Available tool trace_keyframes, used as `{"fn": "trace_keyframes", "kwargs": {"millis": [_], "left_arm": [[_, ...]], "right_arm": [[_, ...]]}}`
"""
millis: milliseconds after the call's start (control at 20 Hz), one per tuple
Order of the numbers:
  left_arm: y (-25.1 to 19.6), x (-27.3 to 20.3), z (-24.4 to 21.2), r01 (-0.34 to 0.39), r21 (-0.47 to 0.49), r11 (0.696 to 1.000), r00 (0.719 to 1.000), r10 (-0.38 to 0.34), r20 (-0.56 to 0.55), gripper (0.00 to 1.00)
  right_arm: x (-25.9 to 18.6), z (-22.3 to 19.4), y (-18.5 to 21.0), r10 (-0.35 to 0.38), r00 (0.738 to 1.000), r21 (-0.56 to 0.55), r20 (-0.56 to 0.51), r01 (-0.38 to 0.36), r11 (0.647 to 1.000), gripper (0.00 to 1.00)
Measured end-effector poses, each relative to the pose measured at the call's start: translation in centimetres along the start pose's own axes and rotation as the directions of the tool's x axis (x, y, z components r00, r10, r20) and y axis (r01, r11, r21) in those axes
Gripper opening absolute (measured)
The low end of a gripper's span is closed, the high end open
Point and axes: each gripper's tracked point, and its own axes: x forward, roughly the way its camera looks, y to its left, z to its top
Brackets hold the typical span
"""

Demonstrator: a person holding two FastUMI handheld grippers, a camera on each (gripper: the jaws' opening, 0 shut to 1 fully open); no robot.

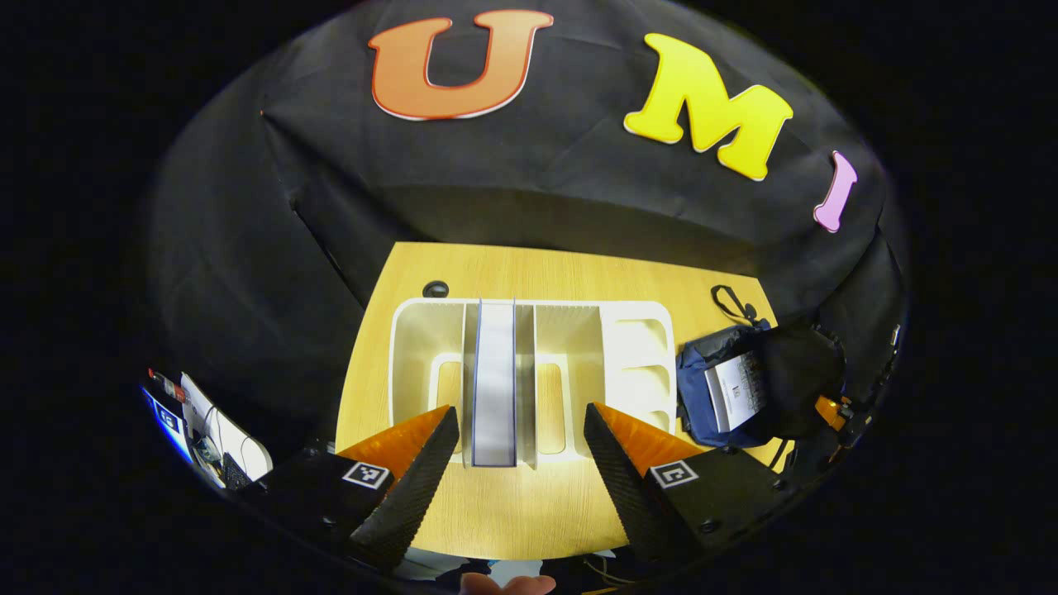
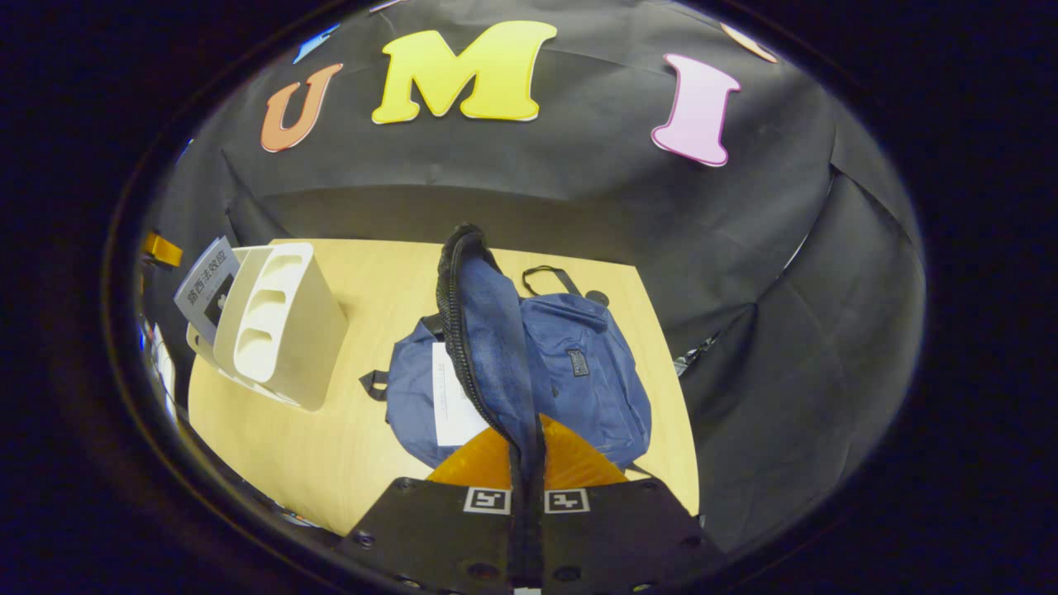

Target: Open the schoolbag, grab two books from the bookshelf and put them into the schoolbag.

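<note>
Two views over one wooden worktop (image 1: 529, 273). White bookshelf (image 1: 413, 330) stands at its centre, one upright book (image 1: 494, 380) in a middle slot. Blue schoolbag (image 2: 579, 372) lies to the shelf's right, open, a second book (image 2: 450, 397) partly hidden inside. Left gripper (image 1: 521, 442) hovers before the upright book, fingers apart, touching nothing. Right gripper (image 2: 527, 463) has its fingers together, clamped on the bag's raised flap (image 2: 488, 330), which hides the fingertips. Bag's far side is cut off in the left gripper view.
</note>
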Motion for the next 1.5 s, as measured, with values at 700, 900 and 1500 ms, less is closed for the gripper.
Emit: {"fn": "trace_keyframes", "kwargs": {"millis": [700,900,1500], "left_arm": [[1.0,6.8,-3.0,-0.001,-0.073,0.997,0.949,-0.022,-0.313,0.98],[1.7,7.5,-3.4,-0.026,-0.071,0.997,0.935,-0.001,-0.354,0.96],[2.8,7.6,-4.1,-0.092,-0.034,0.995,0.911,0.070,-0.406,0.47]], "right_arm": [[0.1,-0.4,-0.4,0.009,1.000,0.003,-0.016,-0.009,1.000,0.00],[0.1,-0.4,-0.5,0.009,1.000,0.009,-0.013,-0.009,1.000,0.00],[0.4,-0.6,-0.4,0.022,1.000,0.008,-0.005,-0.022,1.000,0.00]]}}
